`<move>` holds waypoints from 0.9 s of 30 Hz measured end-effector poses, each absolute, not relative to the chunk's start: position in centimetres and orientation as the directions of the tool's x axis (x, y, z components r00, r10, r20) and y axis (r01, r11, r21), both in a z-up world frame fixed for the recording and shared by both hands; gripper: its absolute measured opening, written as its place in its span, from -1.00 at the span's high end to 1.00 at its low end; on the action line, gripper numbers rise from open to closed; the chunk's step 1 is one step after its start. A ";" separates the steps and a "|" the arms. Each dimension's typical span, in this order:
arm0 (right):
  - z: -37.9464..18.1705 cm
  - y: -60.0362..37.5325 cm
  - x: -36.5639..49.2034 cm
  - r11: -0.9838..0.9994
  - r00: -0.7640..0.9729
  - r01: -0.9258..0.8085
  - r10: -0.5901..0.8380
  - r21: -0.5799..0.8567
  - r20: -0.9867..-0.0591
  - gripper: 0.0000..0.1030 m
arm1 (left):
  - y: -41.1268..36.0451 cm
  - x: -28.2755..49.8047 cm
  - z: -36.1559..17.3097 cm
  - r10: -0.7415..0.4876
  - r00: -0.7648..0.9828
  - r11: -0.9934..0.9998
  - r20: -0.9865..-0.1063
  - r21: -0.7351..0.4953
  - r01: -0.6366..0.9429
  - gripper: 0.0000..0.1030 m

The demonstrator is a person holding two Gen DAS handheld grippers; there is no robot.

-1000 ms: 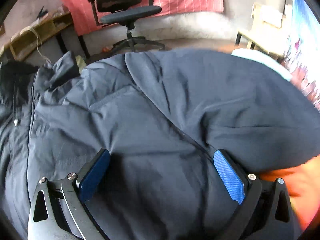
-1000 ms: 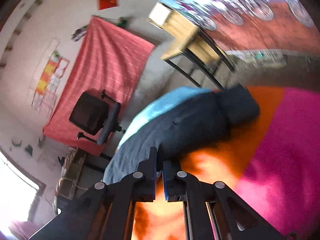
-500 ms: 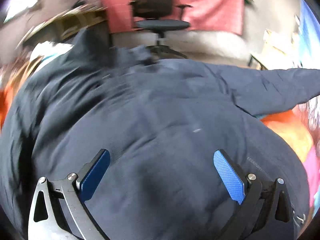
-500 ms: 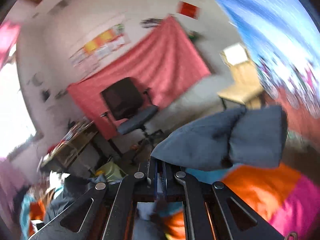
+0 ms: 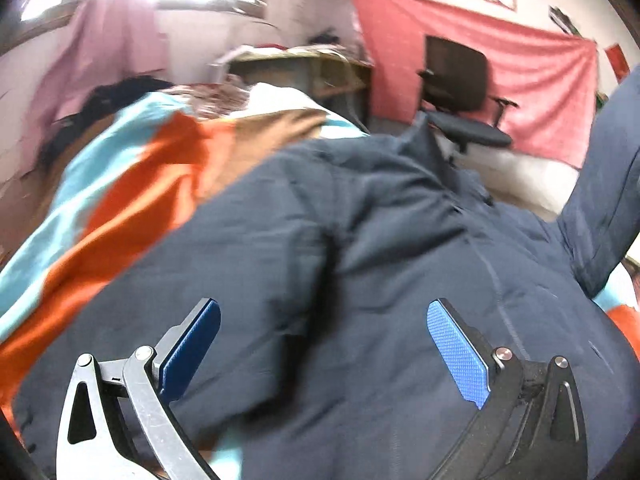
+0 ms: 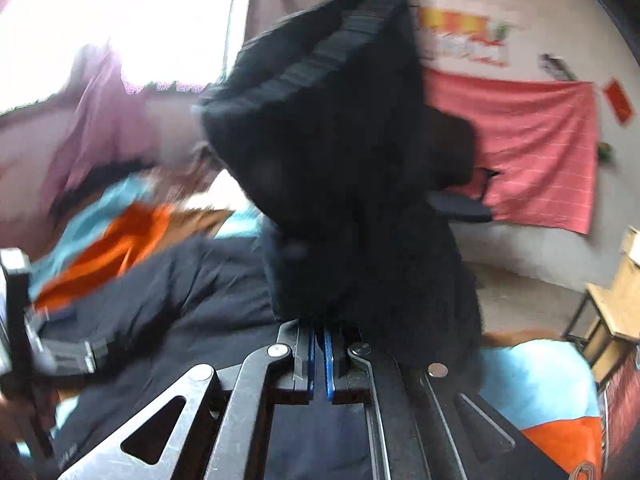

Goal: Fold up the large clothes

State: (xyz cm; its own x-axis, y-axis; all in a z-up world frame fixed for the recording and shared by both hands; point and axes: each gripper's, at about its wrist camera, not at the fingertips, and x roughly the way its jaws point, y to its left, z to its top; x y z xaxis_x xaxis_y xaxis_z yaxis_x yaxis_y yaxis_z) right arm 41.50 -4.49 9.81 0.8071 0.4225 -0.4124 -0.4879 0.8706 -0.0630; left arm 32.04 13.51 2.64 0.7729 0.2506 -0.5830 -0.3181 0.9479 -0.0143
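Dark navy jacket (image 5: 360, 260) spread over bed, covering most of striped blanket (image 5: 132, 184) (orange, light blue, brown bands). Collar end points toward far side of bed, near black office chair (image 5: 460, 92). Zip seam runs down the middle, right of centre in left wrist view. One sleeve (image 6: 344, 152) lifted off the body of the jacket, hanging in the air, cuff end up and blurred; seen again in left wrist view at right edge, rising from the jacket's shoulder area.

Right gripper (image 6: 318, 352) clamped on that sleeve: blue pads nearly together, fabric bunched right at the tips and rising above them (exact pinch point hidden by cloth). Left gripper (image 5: 324, 344) spread wide over the jacket's lower body, blue pads well apart, nothing between them; touching the fabric or just above it, cannot tell. Also visible at left edge of right wrist view, blurred, low over the jacket.

Beyond the bed: red cloth (image 5: 480, 64) hung on back wall behind the chair, wooden desk (image 5: 304, 68) left of chair, bright window (image 6: 100, 20) with pink curtain, wooden chair (image 6: 612, 312) at right edge. Blanket's light blue and orange shows again at lower right beside right gripper.
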 end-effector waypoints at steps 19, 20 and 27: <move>1.6 -4.1 44.3 0.810 0.552 -0.584 0.440 0.048 -0.708 -0.30 | 14.4 33.5 1.5 0.044 0.792 0.951 -0.608 -0.217 -0.219 -0.98; 1.9 -5.3 45.3 0.837 0.575 -0.544 0.422 0.057 -0.701 -0.30 | 13.8 34.4 1.1 0.037 0.782 0.956 -0.623 -0.206 -0.209 -0.98; 0.5 -13.0 55.3 0.973 0.669 -0.188 0.228 0.135 -0.708 0.02 | 10.5 38.9 -3.9 0.069 0.646 0.982 -0.760 -0.060 -0.177 -0.98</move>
State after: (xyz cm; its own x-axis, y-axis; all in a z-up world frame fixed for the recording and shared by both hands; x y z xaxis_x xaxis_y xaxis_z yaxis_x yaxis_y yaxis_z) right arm 55.32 -12.99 0.51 0.6686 0.2279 -0.7078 -0.1881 0.9728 0.1355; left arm 38.92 10.49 -3.90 0.6459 0.0695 -0.7603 -0.1768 0.9824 -0.0604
